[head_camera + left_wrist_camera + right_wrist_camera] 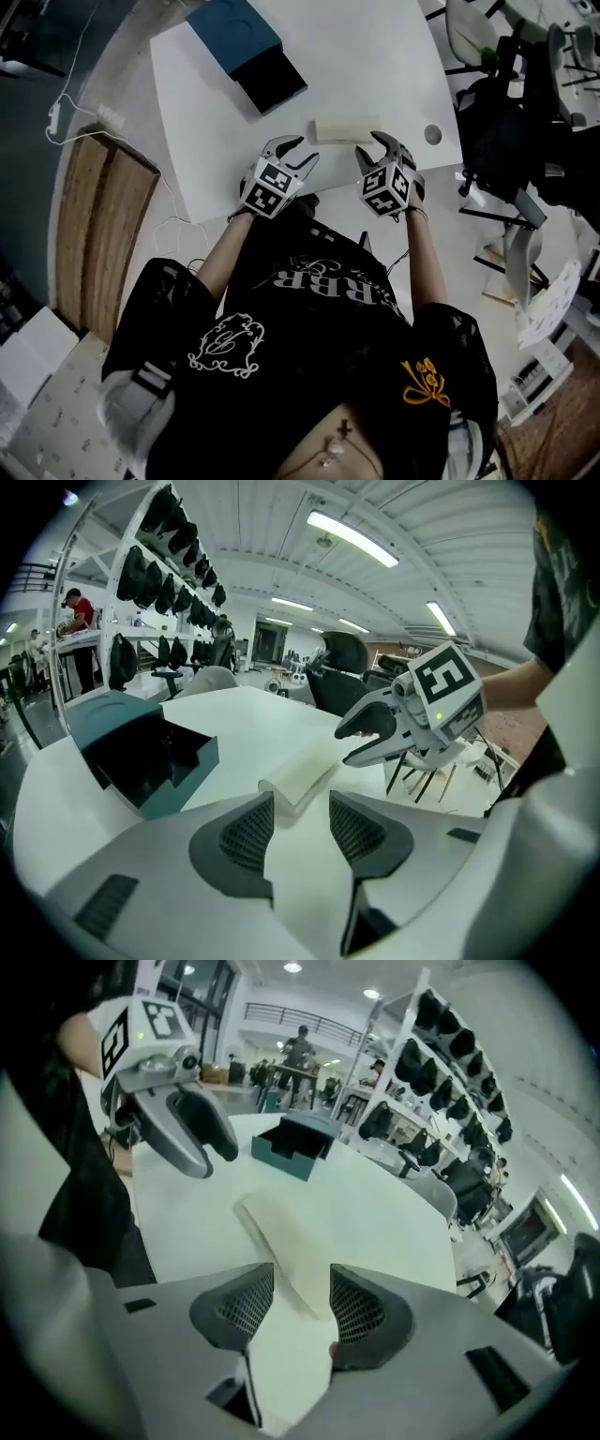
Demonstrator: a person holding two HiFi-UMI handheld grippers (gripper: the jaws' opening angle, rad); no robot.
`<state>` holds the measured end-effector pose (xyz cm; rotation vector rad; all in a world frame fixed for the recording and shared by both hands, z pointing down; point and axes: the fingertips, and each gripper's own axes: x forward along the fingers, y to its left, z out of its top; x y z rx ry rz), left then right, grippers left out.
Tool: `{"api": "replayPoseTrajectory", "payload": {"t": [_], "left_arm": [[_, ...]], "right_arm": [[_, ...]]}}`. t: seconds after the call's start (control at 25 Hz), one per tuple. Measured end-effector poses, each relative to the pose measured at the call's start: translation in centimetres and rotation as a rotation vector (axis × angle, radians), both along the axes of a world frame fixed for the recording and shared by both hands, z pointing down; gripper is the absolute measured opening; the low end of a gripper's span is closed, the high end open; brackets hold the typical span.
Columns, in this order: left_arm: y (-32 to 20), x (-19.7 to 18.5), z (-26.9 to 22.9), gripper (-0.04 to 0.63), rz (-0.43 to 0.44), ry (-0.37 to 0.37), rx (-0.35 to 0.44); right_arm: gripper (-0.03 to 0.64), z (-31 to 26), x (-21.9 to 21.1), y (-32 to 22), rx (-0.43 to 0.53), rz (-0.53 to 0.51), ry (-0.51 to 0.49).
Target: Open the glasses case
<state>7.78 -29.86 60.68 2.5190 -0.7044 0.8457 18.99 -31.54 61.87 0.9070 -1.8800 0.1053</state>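
**Inspecting both claws at the glasses case: wide open, nothing gripped**

Found the left claw [300, 152] spread wide, with both pads bare. Carried on a bare forearm reaching forward from the body, pitched forward and down, marker cube uppermost. Set with its tips just short of the left end of the glasses case [347, 128]. Sighted along its own jaws: placed the case end just beyond the gap and in line with it, touching neither pad.

Found the right claw [371, 143] spread equally wide. Tilted down more steeply than the left, wrist bent, tips at the right end of the case. Sighted along its own jaws: placed the near end of the case between the two pads, running away ahead of them. Could not confirm any pressure from either pad.

Located the case lying flat on the white table [375, 47], lengthwise from one claw to the other, just ahead of both. Judged pale, slim and closed, so far as can be told.

Recorded both forearms drawn close in front of a black printed shirt, claws side by side, tips turned inward toward each other.

Noted a teal box [234, 37] with a dark open interior, well beyond the left claw and apart from the case.
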Motion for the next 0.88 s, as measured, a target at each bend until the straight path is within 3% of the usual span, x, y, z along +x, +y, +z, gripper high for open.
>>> {"api": "replayPoseTrajectory", "payload": {"t": [0.12,0.24,0.4,0.72,0.88], "left_arm": [[-0.4,0.3,1.6,0.181,0.006,-0.029,-0.013],[-1.1,1.0,2.9,0.183,0.021,-0.057,-0.008],[-1.8,1.9,4.4,0.189,0.063,-0.095,-0.009],[-2.3,2.9,6.7,0.193,0.141,-0.186,0.004],[-2.4,3.0,6.9,0.193,0.147,-0.184,0.01]], "right_arm": [[0.199,1.8,0.4,-0.6,0.033,-0.071,0.135],[0.199,2.7,0.8,-1.1,0.054,-0.088,0.189],[0.161,2.5,0.3,-1.0,0.014,-0.063,0.159],[0.158,2.2,0.0,-0.9,-0.019,-0.048,0.135],[0.141,3.0,0.6,-0.7,-0.04,-0.027,0.121]]}}
